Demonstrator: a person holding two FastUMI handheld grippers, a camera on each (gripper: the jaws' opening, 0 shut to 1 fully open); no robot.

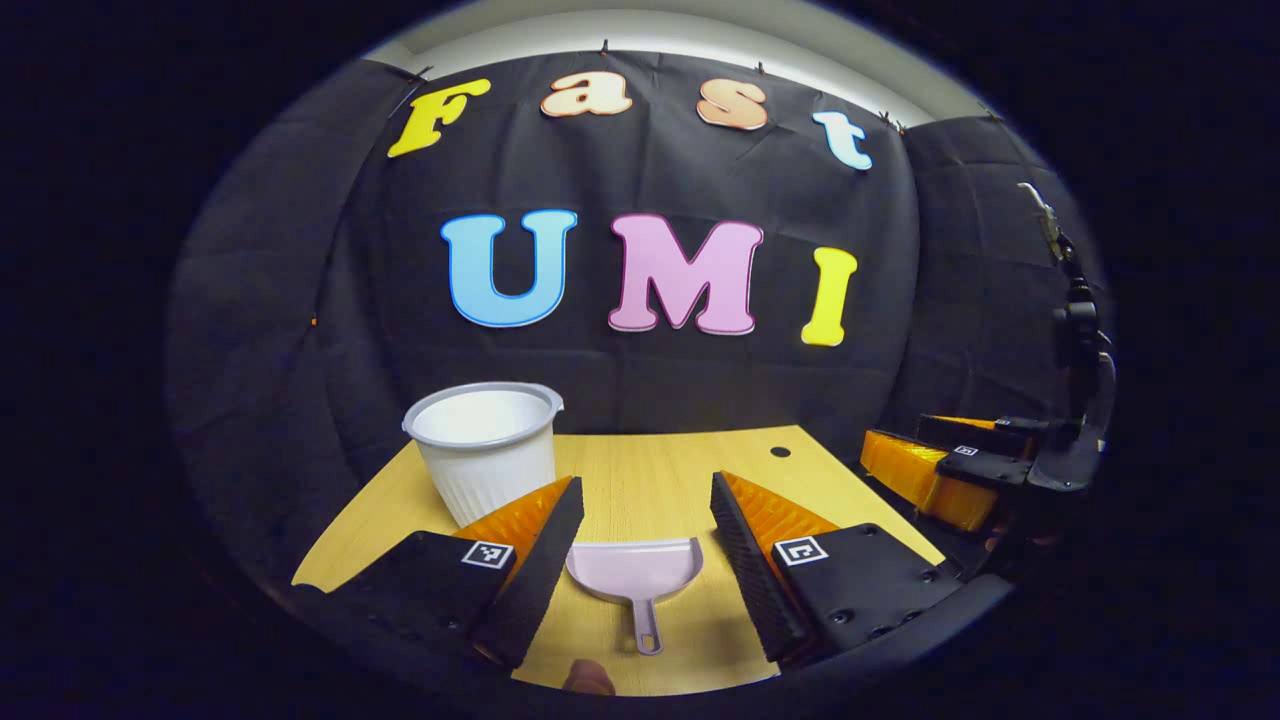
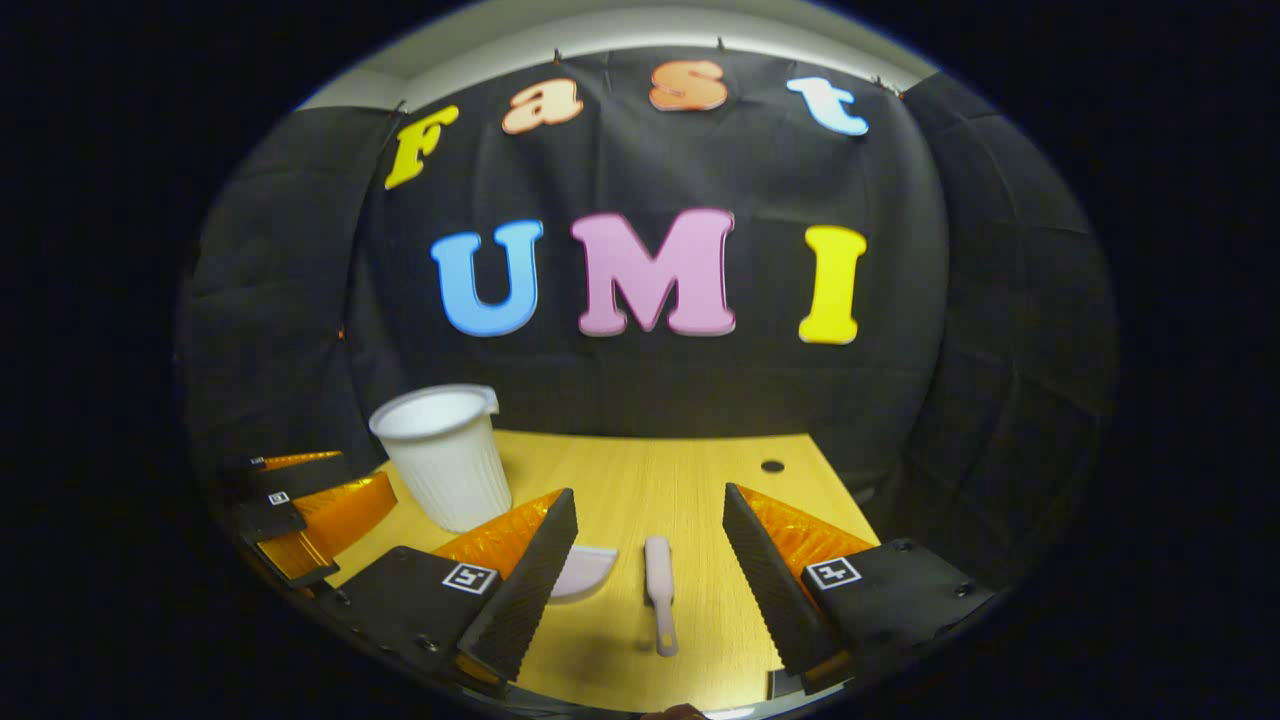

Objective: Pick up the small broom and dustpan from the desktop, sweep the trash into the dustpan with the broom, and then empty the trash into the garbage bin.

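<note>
Between the spread fingers of the left gripper (image 1: 640, 560) lies the dustpan (image 1: 634, 570), ungrasped on the surface (image 1: 650, 470). The right gripper (image 2: 650, 580), equally open, frames the broom (image 2: 660, 590). Beyond stands the garbage bin (image 1: 485, 450). No trash is discernible; every step remains.

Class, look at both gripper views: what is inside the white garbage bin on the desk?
The garbage bin stands upright; its white inner wall shows, with nothing visible inside. Its rim hides the bottom, so the bin cannot be called empty.

Dustpan (image 2: 585, 572) half behind finger
</note>
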